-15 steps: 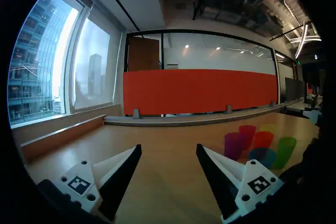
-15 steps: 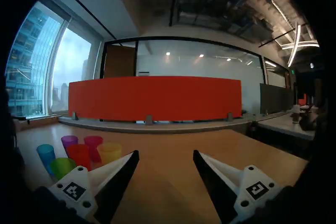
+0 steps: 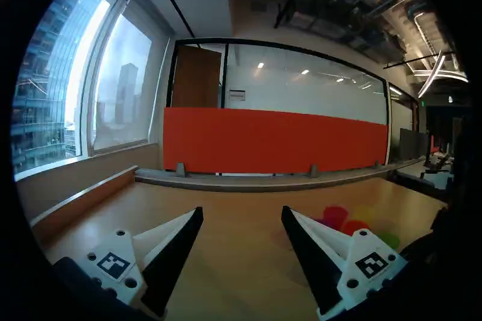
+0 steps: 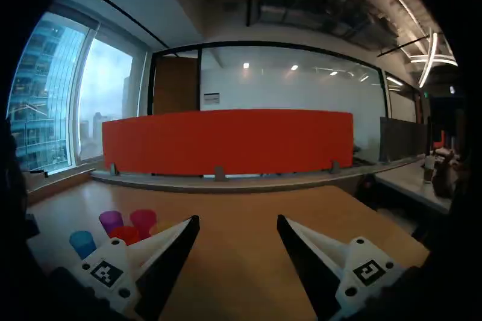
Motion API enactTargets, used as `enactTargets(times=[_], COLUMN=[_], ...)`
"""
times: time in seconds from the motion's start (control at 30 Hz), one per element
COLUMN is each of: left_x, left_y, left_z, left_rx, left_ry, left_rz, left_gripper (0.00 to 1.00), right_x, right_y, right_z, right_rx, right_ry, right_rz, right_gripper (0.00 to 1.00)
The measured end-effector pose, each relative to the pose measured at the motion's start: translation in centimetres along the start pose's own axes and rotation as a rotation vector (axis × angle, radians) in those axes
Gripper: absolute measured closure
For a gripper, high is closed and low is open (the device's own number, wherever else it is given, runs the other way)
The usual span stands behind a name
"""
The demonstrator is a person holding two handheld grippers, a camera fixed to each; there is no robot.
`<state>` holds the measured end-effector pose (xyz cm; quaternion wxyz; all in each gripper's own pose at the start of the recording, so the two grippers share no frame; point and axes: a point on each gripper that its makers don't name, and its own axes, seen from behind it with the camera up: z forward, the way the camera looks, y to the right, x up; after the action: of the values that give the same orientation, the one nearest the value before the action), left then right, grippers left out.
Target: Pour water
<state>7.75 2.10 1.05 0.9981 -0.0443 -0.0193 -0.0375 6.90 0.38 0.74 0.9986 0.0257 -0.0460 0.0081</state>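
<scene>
Nothing poured yet, as far as you can judge: your left gripper [image 3: 241,209] and right gripper [image 4: 237,218] both hang spread wide and empty. The cups [image 4: 123,230] cluster toward the near edge of the table [image 4: 241,203], between the two grippers: behind the left one's right finger, beside the right one's left finger.

I see a pale wooden desk [image 3: 241,243] running to an orange partition [image 3: 271,140]. Tall windows [image 3: 66,98] on the left show towers in grey daylight. Behind the partition stand a glass wall [image 3: 301,86] and a brown door [image 3: 196,77]. Exposed pipes [image 3: 361,2] cross the dark ceiling.
</scene>
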Motion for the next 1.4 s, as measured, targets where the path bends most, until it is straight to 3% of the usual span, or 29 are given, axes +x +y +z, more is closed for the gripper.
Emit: enactTargets(times=[0.13, 0.37, 0.6, 0.77, 0.97, 1.2, 1.4], left_x=[3.1, 8.8, 12.8, 13.6, 13.6, 12.6, 12.5], left_y=[0.8, 2.2, 3.3, 4.3, 6.2, 9.1, 11.0], left_z=[0.2, 0.3, 0.6, 0.8, 0.7, 0.1, -0.3], left_rx=[-0.034, -0.099, -0.156, -0.205, -0.304, -0.430, -0.517], left_ry=[0.001, 0.029, 0.044, 0.040, 0.028, -0.013, -0.009], left_rz=[-0.003, 0.035, 0.062, 0.069, 0.065, 0.052, 0.050], left_gripper=[0.03, 0.03, 0.03, 0.03, 0.03, 0.03, 0.03], right_x=[3.2, 8.7, 11.7, 12.2, 12.9, 13.5, 14.2], right_y=[-0.2, -1.0, -2.3, -3.5, -5.5, -8.8, -11.0], right_z=[0.0, -0.2, -0.3, -0.3, -0.6, -1.9, -2.9], right_rx=[0.021, 0.048, 0.094, 0.154, 0.264, 0.417, 0.527], right_ry=[0.004, 0.030, 0.028, 0.023, 0.018, 0.018, 0.037], right_rz=[-0.010, -0.041, -0.032, -0.016, -0.019, -0.061, -0.084], right_gripper=[0.00, 0.00, 0.00, 0.00, 0.00, 0.00, 0.00])
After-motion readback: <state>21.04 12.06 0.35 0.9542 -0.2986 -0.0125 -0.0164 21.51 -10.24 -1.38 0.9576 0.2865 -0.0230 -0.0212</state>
